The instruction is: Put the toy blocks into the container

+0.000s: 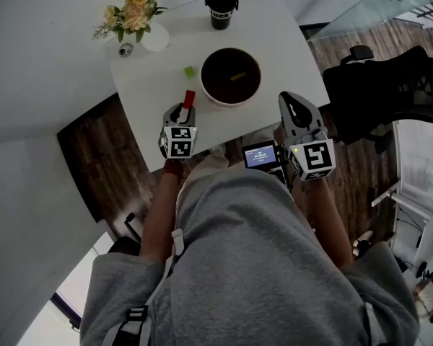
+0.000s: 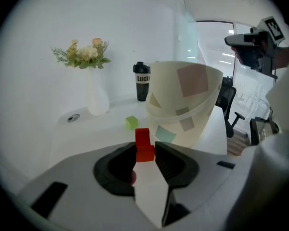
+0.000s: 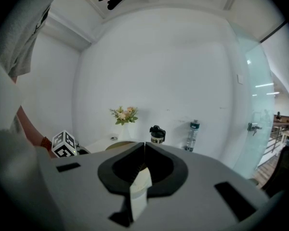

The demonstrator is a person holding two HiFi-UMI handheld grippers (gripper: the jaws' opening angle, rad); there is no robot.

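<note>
Your left gripper has its fingers closed on the red block, with one pad on each side of its wider lower part and the narrower step sticking up past the tips. It hangs just in front of the bowl, on the near side and below the rim. Your right gripper has its fingers pressed together with nothing between them, and it is parked off to the side of the bowl. The red block looks like a small, hard, light toy piece, so it should need only a modest squeeze. It won't crush, but its smooth faces could let it pivot if you hold only a corner. The flat, parallel sides of the thick part are the place to hold, which is roughly where you have it. A yellow block already lies in the bowl, so dropping pieces in should do no harm. The green block sits on the table near the bowl's left side. It is a plain cube, probably just as light, and best taken across two opposite faces from above. The bowl looks light too, so a knock on its rim could shift it.
</note>
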